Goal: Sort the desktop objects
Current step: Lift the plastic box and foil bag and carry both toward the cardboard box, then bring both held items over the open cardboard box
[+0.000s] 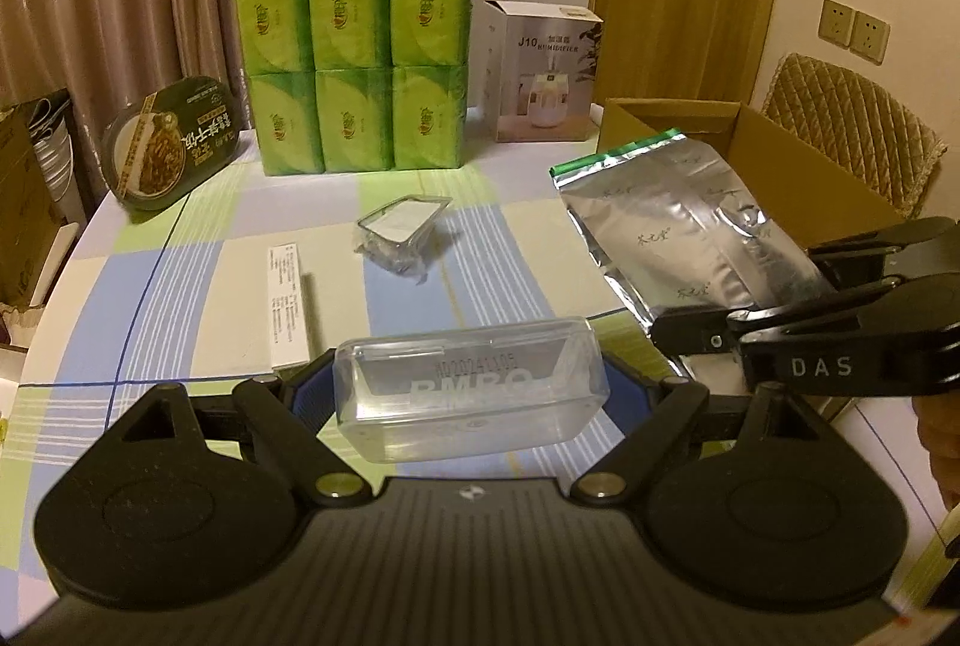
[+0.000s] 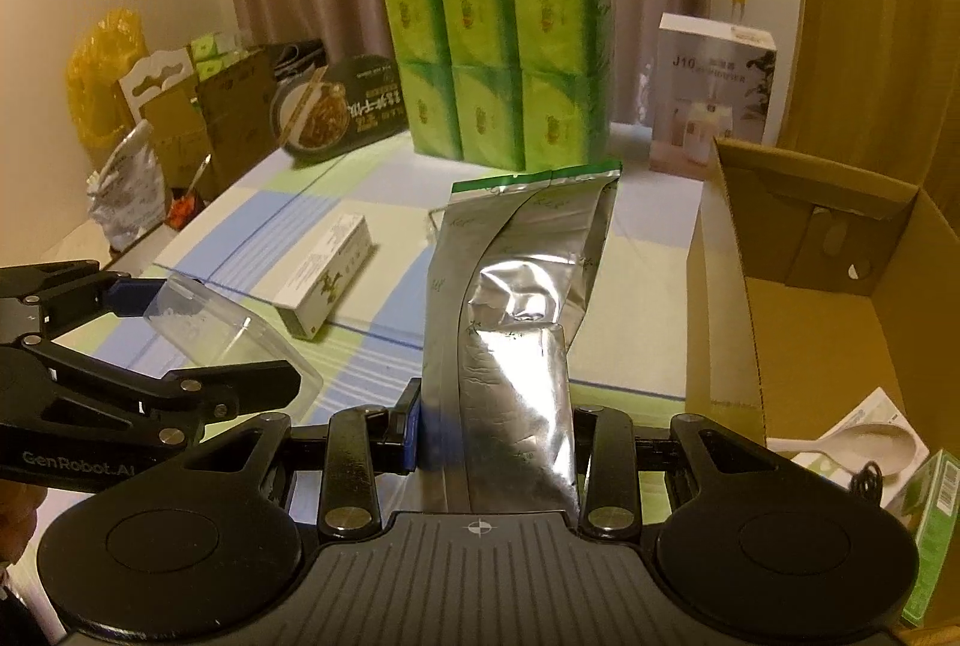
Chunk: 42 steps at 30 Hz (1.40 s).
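While clamped in the right gripper point(image 2: 495, 442), foil pouch point(image 2: 510, 298): light, crinkly, slippery, best pinched low. Left gripper point(image 1: 474, 394) clamping clear case point(image 1: 468, 394): rigid, slick.

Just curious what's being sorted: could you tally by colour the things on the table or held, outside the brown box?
Green: 1, tissue pack
Dark: 1, meal tray
White: 2, humidifier box, slim box
Clear: 2, held case, small tray
Silver: 1, held pouch
Total: 7

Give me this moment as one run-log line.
left gripper: shut on clear plastic case | right gripper: shut on silver foil pouch | cardboard box: open, beside pouch
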Tool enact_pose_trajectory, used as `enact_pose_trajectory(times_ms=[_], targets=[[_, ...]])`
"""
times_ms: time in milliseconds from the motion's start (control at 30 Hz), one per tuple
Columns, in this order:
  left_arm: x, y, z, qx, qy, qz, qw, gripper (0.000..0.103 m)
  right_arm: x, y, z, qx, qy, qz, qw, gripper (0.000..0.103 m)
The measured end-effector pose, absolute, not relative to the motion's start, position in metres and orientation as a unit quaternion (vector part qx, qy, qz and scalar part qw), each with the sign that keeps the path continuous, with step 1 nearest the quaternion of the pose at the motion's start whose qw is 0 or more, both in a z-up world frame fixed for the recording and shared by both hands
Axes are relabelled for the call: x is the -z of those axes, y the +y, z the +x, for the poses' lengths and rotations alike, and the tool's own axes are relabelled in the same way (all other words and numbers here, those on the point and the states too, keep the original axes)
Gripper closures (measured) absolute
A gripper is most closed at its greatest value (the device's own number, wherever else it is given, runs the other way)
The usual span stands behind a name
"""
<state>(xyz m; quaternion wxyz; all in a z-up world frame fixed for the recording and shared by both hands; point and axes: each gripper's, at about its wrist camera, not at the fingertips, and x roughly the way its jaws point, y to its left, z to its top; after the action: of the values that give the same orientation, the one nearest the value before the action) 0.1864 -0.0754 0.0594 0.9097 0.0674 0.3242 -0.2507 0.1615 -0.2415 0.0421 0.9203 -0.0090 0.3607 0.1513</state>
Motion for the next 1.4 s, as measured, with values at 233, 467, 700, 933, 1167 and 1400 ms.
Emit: enact_pose_trajectory(times_ms=[233, 467, 700, 933, 1167, 1400], targets=[[-0.068, -0.081, 0.185, 0.254, 0.315, 0.070, 0.912, 0.018, -0.049, -0.247, 0.161, -0.151, 0.347, 0.000, 0.926, 0.069], [-0.078, -0.083, 0.185, 0.258, 0.305, 0.067, 0.914, 0.018, -0.055, -0.249, 0.160, -0.149, 0.333, 0.008, 0.931, 0.069], [-0.085, -0.087, 0.185, 0.260, 0.293, 0.062, 0.918, 0.018, -0.061, -0.257, 0.160, -0.141, 0.320, 0.017, 0.937, 0.069], [-0.088, -0.094, 0.184, 0.267, 0.288, 0.066, 0.917, 0.018, -0.068, -0.264, 0.157, -0.135, 0.305, 0.025, 0.942, 0.069], [-0.091, -0.100, 0.184, 0.270, 0.284, 0.064, 0.918, 0.018, -0.072, -0.275, 0.154, -0.124, 0.295, 0.034, 0.947, 0.069], [-0.094, -0.106, 0.182, 0.275, 0.276, 0.061, 0.919, 0.018, -0.079, -0.285, 0.150, -0.116, 0.280, 0.046, 0.952, 0.069]])
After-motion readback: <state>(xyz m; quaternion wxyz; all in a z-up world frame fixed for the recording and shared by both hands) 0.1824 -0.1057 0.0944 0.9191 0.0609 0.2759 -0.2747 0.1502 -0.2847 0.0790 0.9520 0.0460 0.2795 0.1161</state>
